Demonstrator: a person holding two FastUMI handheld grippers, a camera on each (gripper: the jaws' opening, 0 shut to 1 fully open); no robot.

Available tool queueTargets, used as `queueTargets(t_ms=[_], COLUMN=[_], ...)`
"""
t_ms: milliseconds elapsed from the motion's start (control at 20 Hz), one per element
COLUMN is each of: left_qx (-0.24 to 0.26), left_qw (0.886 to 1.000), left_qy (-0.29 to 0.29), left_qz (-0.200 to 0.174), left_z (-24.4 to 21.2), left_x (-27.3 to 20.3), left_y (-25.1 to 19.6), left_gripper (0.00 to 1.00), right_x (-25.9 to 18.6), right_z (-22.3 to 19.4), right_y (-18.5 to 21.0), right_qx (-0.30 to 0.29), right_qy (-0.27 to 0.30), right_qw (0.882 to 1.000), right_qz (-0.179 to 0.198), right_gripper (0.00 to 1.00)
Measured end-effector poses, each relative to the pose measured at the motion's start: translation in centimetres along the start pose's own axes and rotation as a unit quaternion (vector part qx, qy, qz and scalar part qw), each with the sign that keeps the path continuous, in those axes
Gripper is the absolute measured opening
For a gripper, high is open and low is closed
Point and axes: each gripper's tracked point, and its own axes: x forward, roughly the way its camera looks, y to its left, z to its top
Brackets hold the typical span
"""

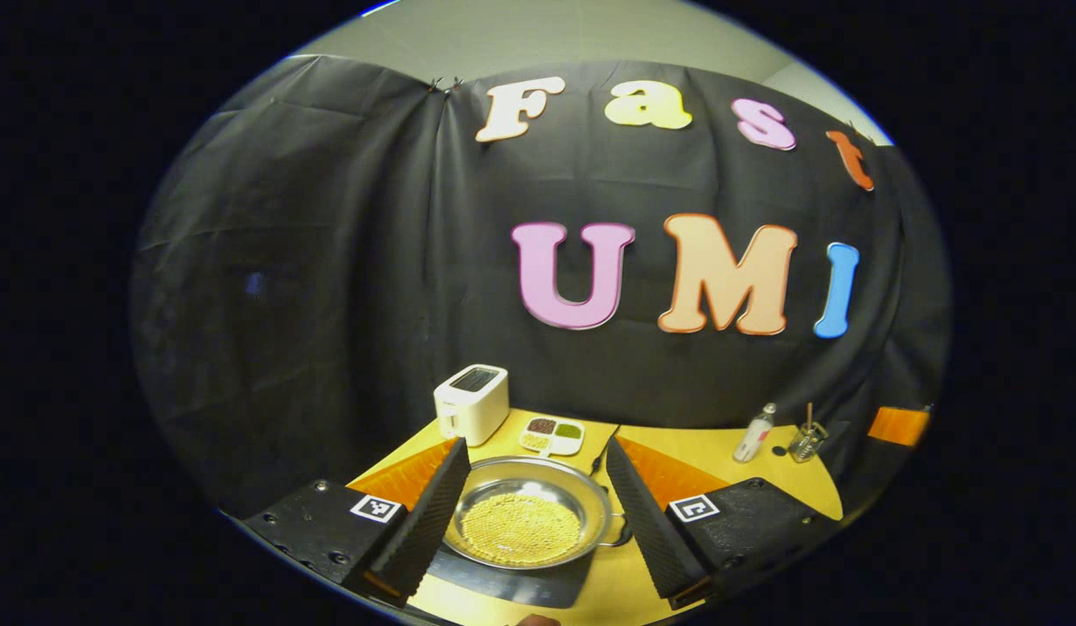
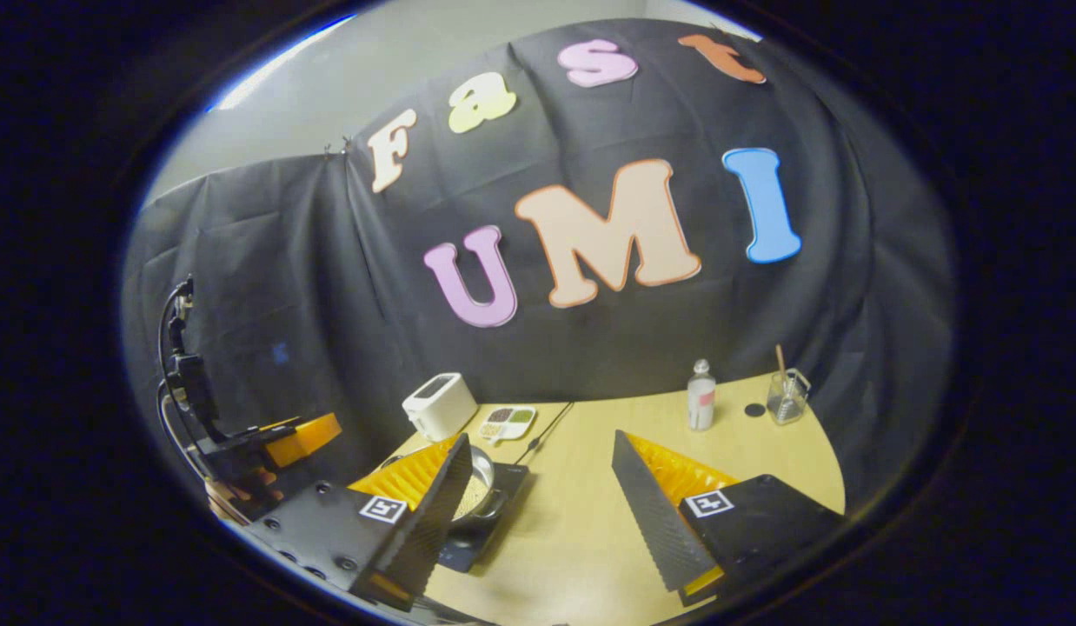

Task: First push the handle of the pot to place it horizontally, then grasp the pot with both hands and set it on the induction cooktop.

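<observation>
Pot [image 1: 525, 513], a shallow steel pan holding a bed of small yellow grains, sits on the dark induction cooktop [image 1: 521, 584] near the front edge of the bench [image 1: 720, 443], so judging by how things lie the set-down looks already done. In the left gripper view it lies between the spread fingers of the left gripper [image 1: 533, 513], which hang above it without touching. A small loop handle [image 1: 619, 529] juts from its right rim.

In the right gripper view the right gripper [image 2: 545, 500] has its fingers wide apart over bare bench, the pot [image 2: 479, 487] peeking past its left finger, well off to that side.

The pot looks rigid and thin-walled, probably light for its width, but polished metal is slippery and the loose grains would slide or spill if it tips. The safest hold seems to be the rim at two opposite sides, or the loop handle plus the far rim, kept level.

Toward the back edge stand a white toaster [image 1: 472, 402], a divided dish [image 1: 553, 435], a bottle [image 1: 754, 432] and a glass jar [image 1: 806, 441].
</observation>
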Motion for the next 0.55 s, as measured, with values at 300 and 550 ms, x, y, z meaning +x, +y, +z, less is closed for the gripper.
queueTargets(t_ms=[300, 550], left_qx=[0.010, -0.022], left_qw=[0.998, 0.997], left_qy=[-0.064, -0.062], left_qz=[-0.017, -0.036], left_z=[1.7, 0.6], left_x=[-3.3, -4.0], left_y=[-6.3, -9.0], left_gripper=[0.96, 0.93], right_x=[-6.4, -10.6], right_z=[3.9, 3.9], right_y=[-6.4, -9.7], right_qx=[-0.034, -0.052], right_qy=[-0.069, -0.090], right_qw=[0.996, 0.991], right_qz=[-0.047, -0.085], right_gripper=[0.92, 0.92])
